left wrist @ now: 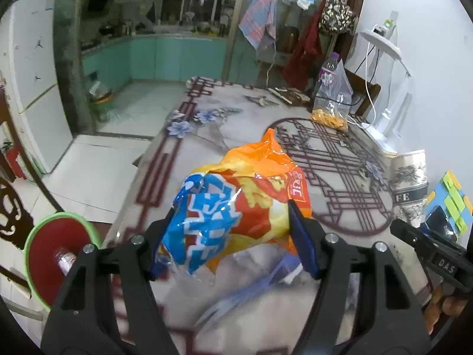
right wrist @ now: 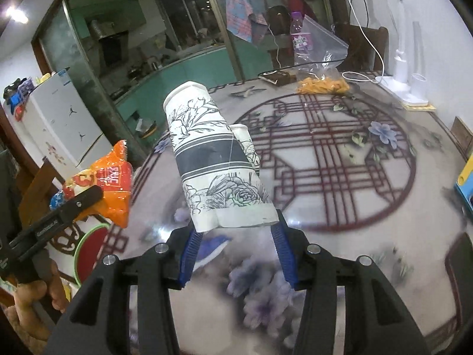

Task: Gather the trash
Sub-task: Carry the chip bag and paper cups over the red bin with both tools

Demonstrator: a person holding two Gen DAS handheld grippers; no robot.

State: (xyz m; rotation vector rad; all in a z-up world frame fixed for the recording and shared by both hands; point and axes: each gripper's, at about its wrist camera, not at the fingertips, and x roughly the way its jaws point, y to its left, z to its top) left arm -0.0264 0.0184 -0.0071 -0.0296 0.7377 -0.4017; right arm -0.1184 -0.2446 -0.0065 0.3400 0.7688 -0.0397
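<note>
The left gripper (left wrist: 233, 236) pinches a crumpled orange-and-blue snack bag (left wrist: 236, 201) above the patterned table (left wrist: 340, 153). Only the left wrist view shows the green-rimmed red bin (left wrist: 56, 251) low beside the table, something small lying in it. The right gripper (right wrist: 236, 230) clamps a flattened floral paper cup (right wrist: 215, 159), lifted over the table; this view alone shows a second cup nested behind it.

place: home, dining area opening onto a kitchen | ahead of the jaws: table (left wrist: 236, 109) under a flower-patterned cloth, teal kitchen cabinets (left wrist: 165, 56) behind a glass partition | left of the jaws: white fridge (left wrist: 32, 80) | far ahead, right: hanging towels (left wrist: 263, 20), desk lamp (left wrist: 384, 88) by the wall
</note>
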